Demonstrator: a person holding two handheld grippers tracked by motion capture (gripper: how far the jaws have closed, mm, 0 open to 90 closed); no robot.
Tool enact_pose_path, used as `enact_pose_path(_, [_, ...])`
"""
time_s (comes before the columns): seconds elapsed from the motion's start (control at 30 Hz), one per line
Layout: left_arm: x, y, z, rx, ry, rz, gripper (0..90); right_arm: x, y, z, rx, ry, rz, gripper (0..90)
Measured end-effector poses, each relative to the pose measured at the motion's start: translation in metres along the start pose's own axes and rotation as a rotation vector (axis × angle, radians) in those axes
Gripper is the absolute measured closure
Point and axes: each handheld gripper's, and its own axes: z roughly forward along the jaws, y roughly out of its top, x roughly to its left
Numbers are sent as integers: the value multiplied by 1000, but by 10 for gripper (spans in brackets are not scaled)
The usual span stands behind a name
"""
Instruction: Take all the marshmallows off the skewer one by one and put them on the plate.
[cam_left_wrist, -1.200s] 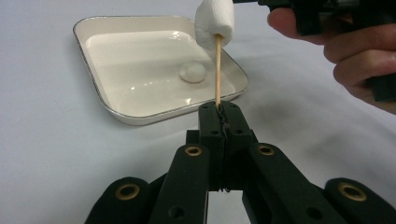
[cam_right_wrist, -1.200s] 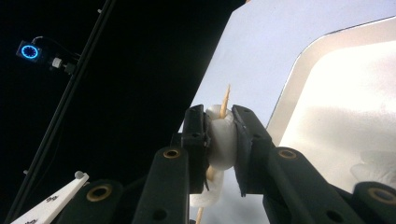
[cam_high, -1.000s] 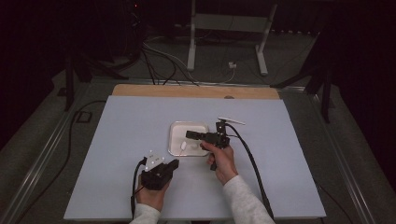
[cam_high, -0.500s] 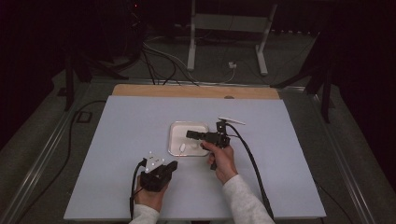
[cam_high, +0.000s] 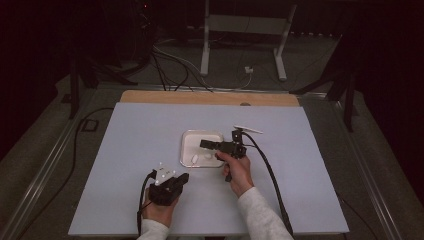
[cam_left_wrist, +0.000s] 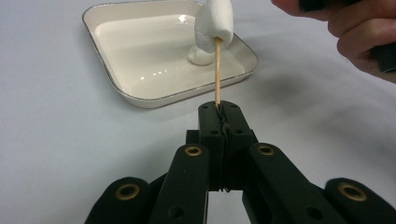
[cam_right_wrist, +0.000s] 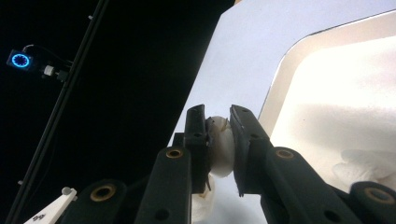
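The left gripper (cam_left_wrist: 219, 109) has its jaws pressed together on the lower end of a thin wooden skewer (cam_left_wrist: 217, 70), which rises from the jaw tips and already carries one marshmallow (cam_left_wrist: 214, 21) at its upper end. In the high view this gripper (cam_high: 182, 178) sits near the front of the pale blue table (cam_high: 125, 150), just left of and nearer than the white square tray (cam_high: 186, 145). The right gripper (cam_right_wrist: 217, 126) is clamped on a second marshmallow (cam_right_wrist: 220, 149), its jaws squeezing the white body from both sides; in the high view it (cam_high: 206, 144) hangs over the tray's right half. Another marshmallow (cam_high: 194, 159) lies loose in the near part of the tray.

The marshmallow will likely be very light, soft and springy, and it looks to bulge slightly between the pads. A gentle grip across its round sides seems best, leaving the flat ends free for the skewer point; too hard a squeeze would probably flatten it or make it stick to the pads. The skewer seems stiff but slender and apt to snap or bend if pushed sideways, so holding it low, as here, and loading it straight along its length looks the safer way.

No brand, label or legible writing can be made out on the tray, marshmallows or grippers; a small white tag (cam_right_wrist: 49, 210) at the lower left of the right gripper view carries marks too small to read.
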Motion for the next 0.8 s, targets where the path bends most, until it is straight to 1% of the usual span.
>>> enact_pose_path(0.27, [2,0,-1,8,-3,1,900,-2,0,0,-11,5,13,780])
enact_pose_path(0.63, [4,-1,-4,19,-4,8,900,-4,1,0,-28,-2,27,790])
enact_pose_path(0.8, [5,-2,-5,22,-5,5,900,-5,2,0,-32,-6,31,795])
